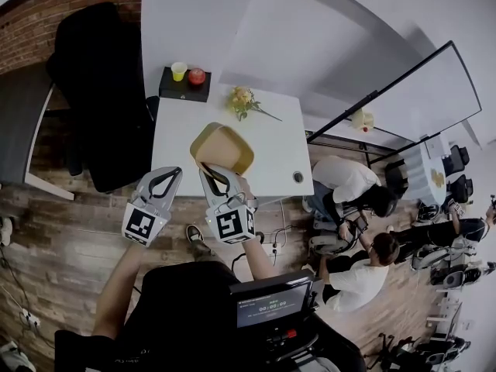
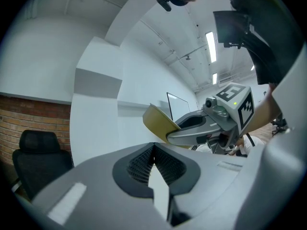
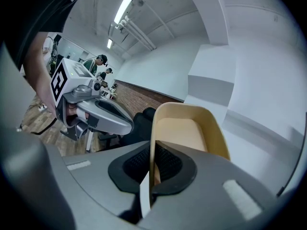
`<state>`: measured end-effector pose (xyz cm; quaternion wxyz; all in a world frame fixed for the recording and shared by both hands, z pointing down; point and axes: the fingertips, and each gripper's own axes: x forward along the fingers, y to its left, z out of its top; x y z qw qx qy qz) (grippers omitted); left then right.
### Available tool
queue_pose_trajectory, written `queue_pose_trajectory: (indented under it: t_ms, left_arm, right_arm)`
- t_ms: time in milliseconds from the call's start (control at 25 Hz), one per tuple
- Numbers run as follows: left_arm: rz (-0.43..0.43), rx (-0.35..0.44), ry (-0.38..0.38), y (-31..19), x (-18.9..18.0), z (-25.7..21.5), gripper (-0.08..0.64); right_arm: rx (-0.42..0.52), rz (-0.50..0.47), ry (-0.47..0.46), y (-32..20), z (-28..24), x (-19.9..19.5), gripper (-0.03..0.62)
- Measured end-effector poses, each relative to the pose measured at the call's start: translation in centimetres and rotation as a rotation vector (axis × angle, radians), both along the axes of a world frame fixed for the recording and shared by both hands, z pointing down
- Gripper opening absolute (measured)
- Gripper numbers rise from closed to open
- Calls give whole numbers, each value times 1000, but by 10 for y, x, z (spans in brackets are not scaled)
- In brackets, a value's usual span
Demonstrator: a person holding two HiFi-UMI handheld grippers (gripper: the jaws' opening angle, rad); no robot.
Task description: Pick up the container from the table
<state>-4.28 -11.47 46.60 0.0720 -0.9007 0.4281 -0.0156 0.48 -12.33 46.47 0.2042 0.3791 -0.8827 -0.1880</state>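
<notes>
Pinching the container [image 1: 225, 147] by its thin rim at frame centre, right gripper [image 1: 212, 172] holds it tilted, seemingly off the desk [image 1: 273, 155]; left gripper [image 1: 172, 173] pressed together, idle.

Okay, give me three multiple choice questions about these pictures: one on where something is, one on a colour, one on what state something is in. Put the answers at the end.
1. Where does the yellow cup stand?
A. in a sink
B. on the black box at the far end of the table
C. on a shelf

2. What colour is the container?
A. blue
B. green
C. tan

3. What state is the right gripper in?
A. shut on the container's rim
B. wide open
C. shut on a spoon

Answers:
1. B, the head view shows the cup on top of the box.
2. C, its walls are tan in the head view and the right gripper view.
3. A, the right gripper view shows the jaws pinching the rim.
</notes>
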Motion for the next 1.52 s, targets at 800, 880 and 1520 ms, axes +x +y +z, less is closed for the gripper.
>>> queue_pose_trajectory:
  t_ms: [800,880,1520]
  left_arm:
    - [-3,-10,-5,-5,0,2,2]
    - [-3,-7,-6,-5,-1,1,2]
    - [-7,-13,-13,-5,2,2,2]
  right_arm:
    - [16,-15,-6,-4,-5,-4,18]
    - [18,-15,-7,-4,-6,-4,18]
    - [15,-12,-15,-4,-8,0,18]
